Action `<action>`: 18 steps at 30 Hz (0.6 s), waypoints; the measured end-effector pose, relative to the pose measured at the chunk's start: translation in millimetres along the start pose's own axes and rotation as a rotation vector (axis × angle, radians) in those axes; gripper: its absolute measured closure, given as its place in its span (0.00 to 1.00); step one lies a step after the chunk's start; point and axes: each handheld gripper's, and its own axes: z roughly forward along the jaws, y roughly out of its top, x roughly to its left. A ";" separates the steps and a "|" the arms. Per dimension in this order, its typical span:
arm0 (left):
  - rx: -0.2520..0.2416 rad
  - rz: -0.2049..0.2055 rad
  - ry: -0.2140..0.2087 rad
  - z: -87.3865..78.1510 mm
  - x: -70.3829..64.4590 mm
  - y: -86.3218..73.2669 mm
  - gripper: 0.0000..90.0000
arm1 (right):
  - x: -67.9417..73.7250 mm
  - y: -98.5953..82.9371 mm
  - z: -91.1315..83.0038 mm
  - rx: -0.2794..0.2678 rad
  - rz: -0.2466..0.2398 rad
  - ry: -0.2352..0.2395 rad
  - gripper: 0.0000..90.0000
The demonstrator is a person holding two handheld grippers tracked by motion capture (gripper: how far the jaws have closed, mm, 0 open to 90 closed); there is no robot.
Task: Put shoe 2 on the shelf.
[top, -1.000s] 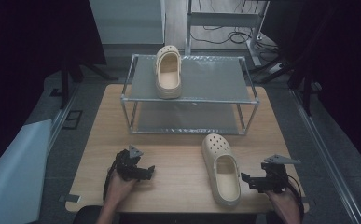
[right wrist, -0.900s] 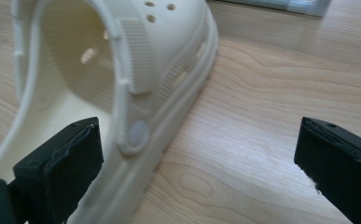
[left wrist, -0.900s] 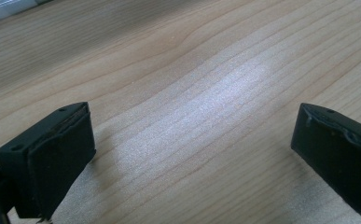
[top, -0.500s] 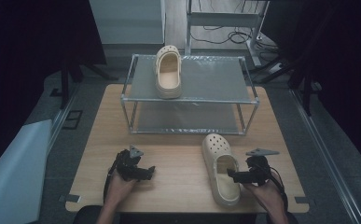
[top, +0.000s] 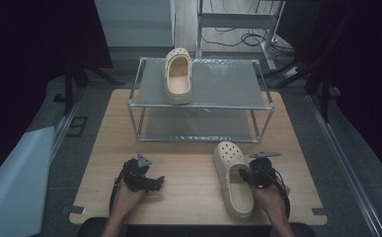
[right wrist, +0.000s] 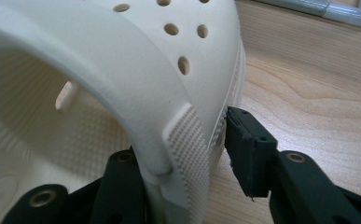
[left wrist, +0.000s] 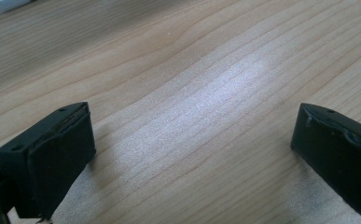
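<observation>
Straddling the side wall of the near clog [top: 233, 178], the right gripper [top: 248, 176] has one jaw inside the shoe and one outside, not yet pinched, a placement that suits lifting it. That clog lies on the counter [top: 188, 168] at 5 o'clock; its mate [top: 178, 76] sits on the rack [top: 228, 84] at 12. The left gripper [top: 151, 182] rests wide open and empty at 7 o'clock, out of the way.

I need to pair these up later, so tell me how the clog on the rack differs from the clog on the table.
The clog on the rack lies on the metal rack's top shelf; the clog on the table lies on the wooden tabletop. The rack clog is untouched; the table clog's side wall sits between the right gripper's jaws. Both are cream, perforated, sole down, toes pointing away.
</observation>
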 end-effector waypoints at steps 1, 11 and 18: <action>0.001 0.004 -0.003 -0.1 -0.4 0.2 0.00 | 0.4 0.1 -0.6 -0.003 -0.003 -0.016 0.72; 0.000 0.008 -0.004 0.4 -1.1 0.6 0.00 | -21.5 0.2 -3.9 -0.016 0.076 0.007 0.87; -0.001 0.009 -0.006 0.3 -1.2 0.6 0.00 | -36.8 -1.1 -4.8 -0.022 0.179 0.103 0.92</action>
